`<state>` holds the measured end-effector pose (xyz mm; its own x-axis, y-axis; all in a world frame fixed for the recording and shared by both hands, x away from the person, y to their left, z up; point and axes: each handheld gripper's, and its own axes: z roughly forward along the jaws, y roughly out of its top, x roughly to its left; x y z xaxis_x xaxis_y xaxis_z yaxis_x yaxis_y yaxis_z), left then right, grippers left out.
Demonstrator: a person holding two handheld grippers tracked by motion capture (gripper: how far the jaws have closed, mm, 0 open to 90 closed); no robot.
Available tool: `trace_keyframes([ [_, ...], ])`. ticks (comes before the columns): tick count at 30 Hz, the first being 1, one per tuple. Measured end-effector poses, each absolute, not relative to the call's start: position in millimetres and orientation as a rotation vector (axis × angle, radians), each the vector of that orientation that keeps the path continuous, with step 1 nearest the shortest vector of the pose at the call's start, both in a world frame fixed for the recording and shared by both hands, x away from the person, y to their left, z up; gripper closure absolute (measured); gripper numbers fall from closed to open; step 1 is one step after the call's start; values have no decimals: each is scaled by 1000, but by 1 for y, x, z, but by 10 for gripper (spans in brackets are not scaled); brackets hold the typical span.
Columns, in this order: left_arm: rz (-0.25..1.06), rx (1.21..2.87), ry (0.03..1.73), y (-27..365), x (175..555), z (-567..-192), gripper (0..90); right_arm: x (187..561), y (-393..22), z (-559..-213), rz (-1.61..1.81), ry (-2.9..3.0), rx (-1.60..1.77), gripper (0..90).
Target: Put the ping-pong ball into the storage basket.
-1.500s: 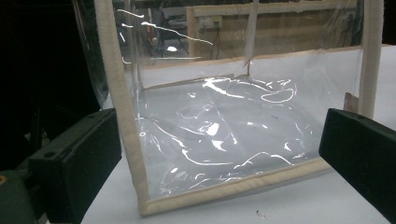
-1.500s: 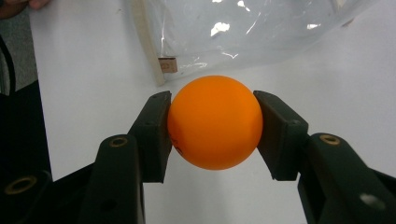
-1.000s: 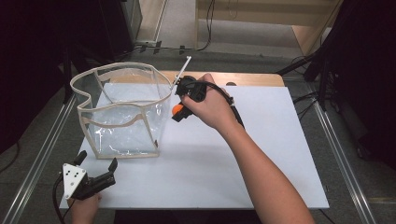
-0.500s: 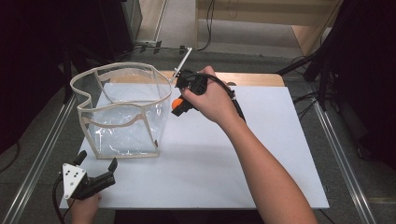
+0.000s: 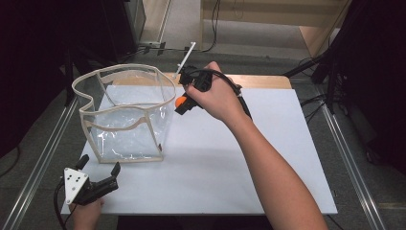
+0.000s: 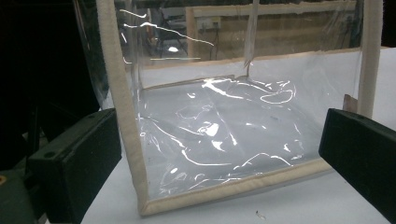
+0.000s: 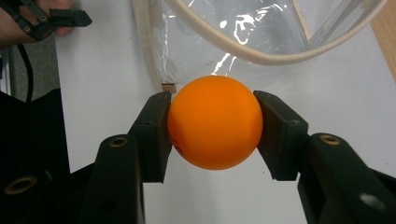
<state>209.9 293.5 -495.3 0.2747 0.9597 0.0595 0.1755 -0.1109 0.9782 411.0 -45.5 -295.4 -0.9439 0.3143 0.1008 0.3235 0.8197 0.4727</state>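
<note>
Right hand-held gripper (image 7: 212, 122) clamps orange ball (image 7: 215, 122) beside clear bag (image 5: 125, 112) rim. Likely next: carry over opening, lower, then release. Left hand-held gripper (image 5: 98, 178) open, idle on counter (image 5: 268, 158).

You are gripping a smooth, matt orange ball (image 7: 214, 122) between the dull black plastic jaws of your right gripper (image 7: 214, 128), with brass-coloured fastenings showing on them. Just beyond those jaws, the clear bag (image 5: 125, 116) is gleaming as glossy, crinkled plastic film edged in rough cream cloth binding. Ahead of your left gripper (image 5: 98, 184), the same film is catching bright glare. Under both, the white table top (image 5: 268, 158) is looking smooth and matt.
</note>
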Motion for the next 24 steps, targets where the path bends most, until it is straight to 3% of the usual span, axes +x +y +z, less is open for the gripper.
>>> trace_keyframes([
  [24,968,1529,1095,294,210,-495,0,419,-35,-278,-797,-2987,-504,476],
])
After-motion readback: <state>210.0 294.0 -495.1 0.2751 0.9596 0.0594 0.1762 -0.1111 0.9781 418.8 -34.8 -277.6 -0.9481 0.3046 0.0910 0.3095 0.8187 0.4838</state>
